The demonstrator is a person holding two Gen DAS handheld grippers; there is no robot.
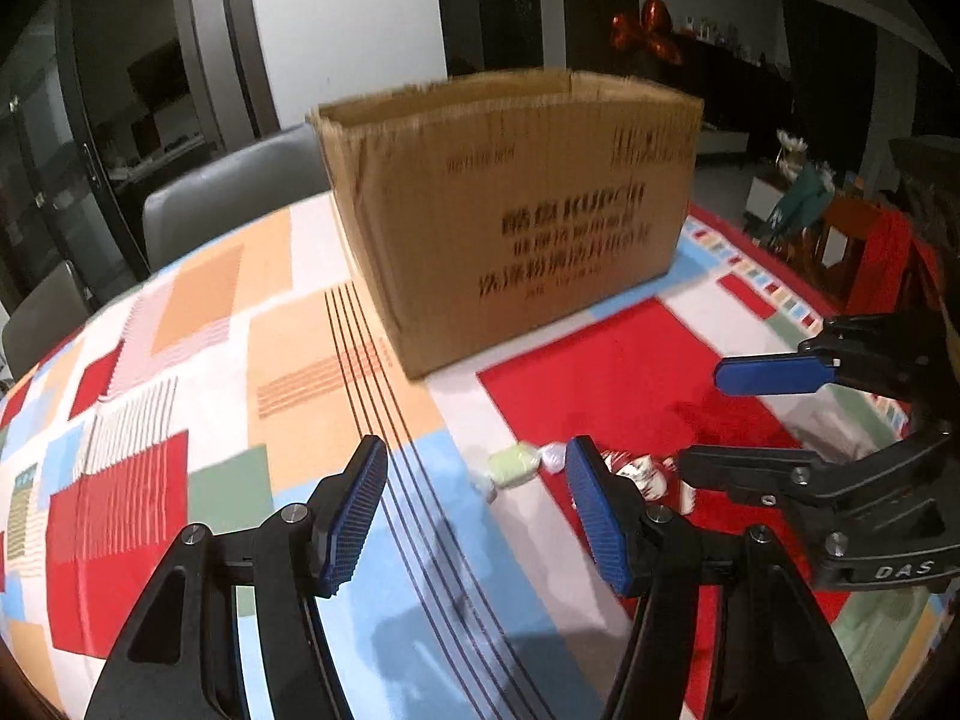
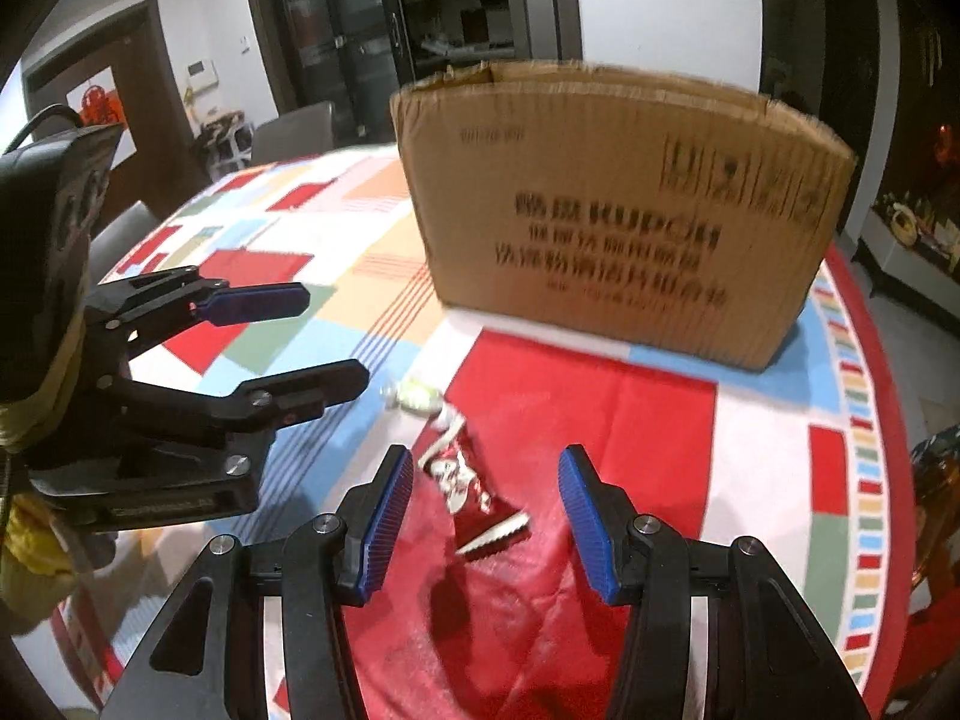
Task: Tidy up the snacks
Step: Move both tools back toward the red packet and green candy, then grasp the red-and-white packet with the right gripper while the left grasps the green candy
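Hovering both grippers over the patchwork-print worktop (image 1: 180, 360), fingers spread, nothing between them. My right gripper (image 2: 486, 516) sits above the red foil snack packet with white print (image 2: 465, 480), probably lined up to pinch it. My left gripper (image 1: 474, 510) is near the pale green wrapped sweet (image 1: 512, 463), which touches the packet's end. Both snacks lie in front of the open-topped brown cardboard box with dark lettering (image 2: 630, 210); I cannot see its contents.
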